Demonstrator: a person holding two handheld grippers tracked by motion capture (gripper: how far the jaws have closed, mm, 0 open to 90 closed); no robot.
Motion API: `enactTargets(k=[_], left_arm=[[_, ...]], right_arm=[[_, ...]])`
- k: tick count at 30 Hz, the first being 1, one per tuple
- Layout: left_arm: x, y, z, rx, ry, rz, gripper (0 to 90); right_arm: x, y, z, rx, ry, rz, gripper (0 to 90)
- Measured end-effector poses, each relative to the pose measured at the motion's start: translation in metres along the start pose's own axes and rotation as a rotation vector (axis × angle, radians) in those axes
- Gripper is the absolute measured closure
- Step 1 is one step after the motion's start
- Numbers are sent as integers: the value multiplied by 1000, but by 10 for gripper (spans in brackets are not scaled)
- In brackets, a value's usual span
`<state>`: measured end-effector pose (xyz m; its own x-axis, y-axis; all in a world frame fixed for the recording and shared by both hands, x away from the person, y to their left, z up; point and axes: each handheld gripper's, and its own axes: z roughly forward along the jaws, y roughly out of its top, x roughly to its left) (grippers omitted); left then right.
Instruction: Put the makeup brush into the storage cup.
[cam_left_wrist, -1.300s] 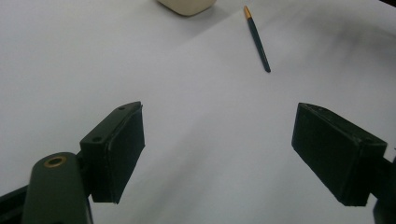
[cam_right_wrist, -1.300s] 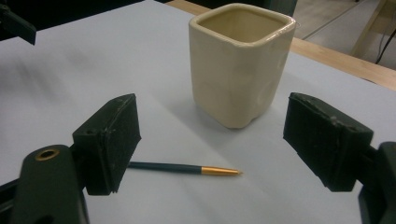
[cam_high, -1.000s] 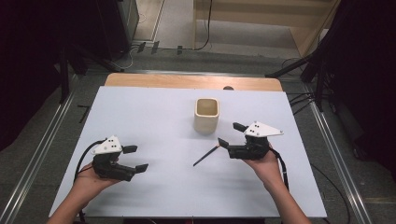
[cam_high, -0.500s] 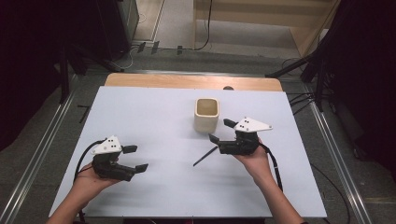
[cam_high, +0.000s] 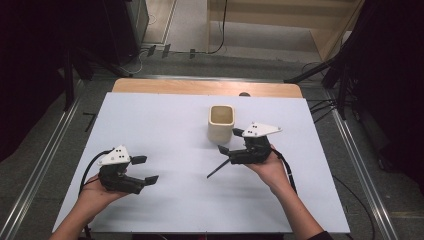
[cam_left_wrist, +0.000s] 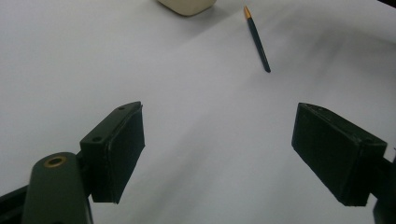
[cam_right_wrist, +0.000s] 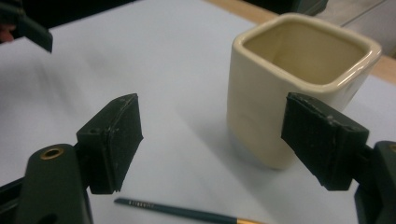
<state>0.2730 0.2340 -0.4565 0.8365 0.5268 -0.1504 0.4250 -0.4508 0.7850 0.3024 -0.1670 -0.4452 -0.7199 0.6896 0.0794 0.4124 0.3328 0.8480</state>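
Paintbrush (cam_left_wrist: 258, 39): thin dark handle, gold ferrule, lying flat near cream cup (cam_right_wrist: 299, 88); right tool (cam_high: 231, 141) wide open, empty.

Both my forearms come in from the bottom, palms cupped under the tools. My left gripper (cam_high: 142, 170) sits low on my left side with its jaws spread wide, nothing between them. My right gripper (cam_high: 230, 141) is farther forward, also wide open, tipped slightly down and pointing left, with its cable trailing back along my wrist.
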Motion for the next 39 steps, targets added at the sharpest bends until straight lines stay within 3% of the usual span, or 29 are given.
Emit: enactTargets(k=[6, 11, 12, 22, 24, 39], left_arm=[[0, 0, 1, 3, -2, 1, 178], [0, 0, 0, 3, -1, 0, 178], [0, 0, 0, 3, -1, 1, 178], [0, 0, 0, 4, -1, 1, 178], [0, 0, 0, 5, -1, 1, 178], [0, 0, 0, 3, -2, 0, 179]], right_arm=[[-3, 9, -1, 135, 28, -51, 210], [-5, 18, 0, 211, 52, -73, 211], [-5, 22, 1, 245, 61, -99, 211], [-9, 29, 7, 376, 141, -161, 232], [-9, 29, 9, 401, 145, -195, 232], [-10, 40, 13, 550, 172, -268, 236]])
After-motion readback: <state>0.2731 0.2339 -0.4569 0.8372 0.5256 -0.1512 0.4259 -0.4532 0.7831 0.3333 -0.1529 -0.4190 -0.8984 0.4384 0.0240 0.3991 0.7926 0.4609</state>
